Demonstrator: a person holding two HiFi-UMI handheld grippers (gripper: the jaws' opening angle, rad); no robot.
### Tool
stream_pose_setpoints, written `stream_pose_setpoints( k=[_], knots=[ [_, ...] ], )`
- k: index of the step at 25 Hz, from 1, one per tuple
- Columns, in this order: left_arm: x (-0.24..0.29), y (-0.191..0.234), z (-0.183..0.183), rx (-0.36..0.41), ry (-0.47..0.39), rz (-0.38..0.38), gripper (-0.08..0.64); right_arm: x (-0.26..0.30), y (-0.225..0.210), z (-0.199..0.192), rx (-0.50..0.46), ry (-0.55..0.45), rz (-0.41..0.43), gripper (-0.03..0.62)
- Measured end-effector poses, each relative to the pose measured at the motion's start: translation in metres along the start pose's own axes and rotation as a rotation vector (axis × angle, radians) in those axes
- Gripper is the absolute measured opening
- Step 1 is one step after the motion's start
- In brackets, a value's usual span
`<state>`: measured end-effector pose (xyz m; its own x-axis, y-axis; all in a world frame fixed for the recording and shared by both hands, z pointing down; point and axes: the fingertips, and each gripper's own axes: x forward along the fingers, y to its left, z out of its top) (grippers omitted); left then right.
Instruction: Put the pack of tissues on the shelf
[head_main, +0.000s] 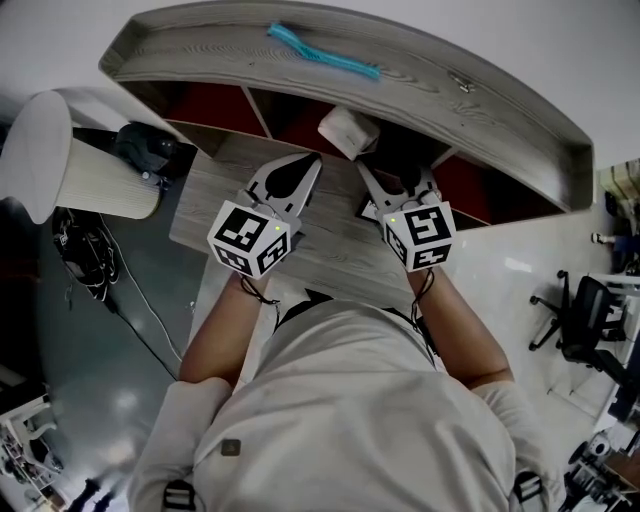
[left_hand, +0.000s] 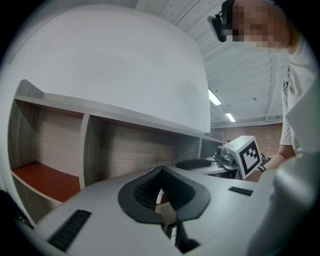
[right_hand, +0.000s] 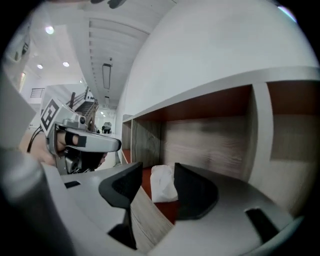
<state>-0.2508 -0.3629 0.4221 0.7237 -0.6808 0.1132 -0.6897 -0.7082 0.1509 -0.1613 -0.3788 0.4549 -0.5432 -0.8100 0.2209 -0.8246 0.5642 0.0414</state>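
Observation:
The white tissue pack (head_main: 347, 132) lies on the red lower board of the wooden shelf (head_main: 420, 75), at the front of a middle compartment. My right gripper (head_main: 397, 172) stands open just in front and to the right of it, apart from it. In the right gripper view the pack (right_hand: 163, 184) shows beyond the gap of the right gripper (right_hand: 156, 170), and the pads do not touch it. My left gripper (head_main: 300, 175) hovers over the table to the pack's left. Its jaw tips meet with nothing between them, so the left gripper (left_hand: 161, 172) is shut.
A teal brush (head_main: 322, 52) lies on the shelf's top board. The grey wooden table (head_main: 330, 240) is under both grippers. A white round-topped stand (head_main: 40, 150) and cables (head_main: 90, 260) are at the left, an office chair (head_main: 585, 320) at the right.

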Motion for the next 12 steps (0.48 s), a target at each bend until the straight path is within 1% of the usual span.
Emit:
stream_pose_setpoints(
  k=[7, 12],
  knots=[
    [-0.003, -0.031, -0.004, 0.02, -0.002, 0.019, 0.015, -0.037, 0.005, -0.002, -0.059, -0.013, 0.06, 0.158],
    [-0.006, -0.059, -0.008, -0.011, -0.009, 0.031, 0.015, -0.065, 0.002, -0.006, -0.076, -0.024, 0.096, 0.104]
  ],
)
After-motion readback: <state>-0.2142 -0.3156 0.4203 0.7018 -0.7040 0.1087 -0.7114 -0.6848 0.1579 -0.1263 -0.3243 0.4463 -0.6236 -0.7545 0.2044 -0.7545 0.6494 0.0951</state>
